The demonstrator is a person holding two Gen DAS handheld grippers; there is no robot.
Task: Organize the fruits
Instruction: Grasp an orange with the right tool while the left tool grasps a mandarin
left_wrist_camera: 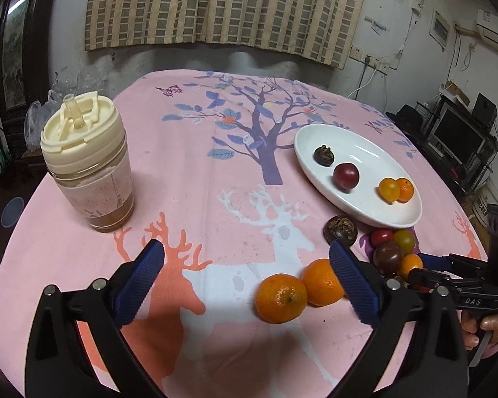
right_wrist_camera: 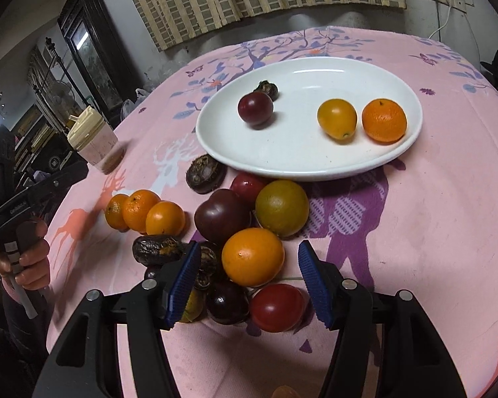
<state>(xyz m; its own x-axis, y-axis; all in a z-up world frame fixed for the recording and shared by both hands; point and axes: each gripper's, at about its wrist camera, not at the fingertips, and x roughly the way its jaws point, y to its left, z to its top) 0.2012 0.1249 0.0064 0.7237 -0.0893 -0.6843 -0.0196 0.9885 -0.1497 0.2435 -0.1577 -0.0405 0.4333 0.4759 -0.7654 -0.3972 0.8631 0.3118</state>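
Four fruits on white plate (right_wrist_camera: pixel 282 162) near table's far right edge; loose pile (right_wrist_camera: pixel 249 232) (right wrist view only) crowding right gripper (right_wrist_camera: pixel 245 285), spread apart; left gripper (left_wrist_camera: pixel 245 275) likewise agape beside tumbler (left_wrist_camera: pixel 89 165).

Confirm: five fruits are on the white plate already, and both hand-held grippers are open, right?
Not five. The right wrist view shows four on the plate. Both the left hand-held gripper and right hand-held gripper are open.

Glossy white plate (right_wrist_camera: pixel 315 162) ahead of the jaws; matt pink cloth (right_wrist_camera: pixel 431 199) (slightly fuzzy) covers the surface; ribbed blue pads (right_wrist_camera: pixel 310 280).
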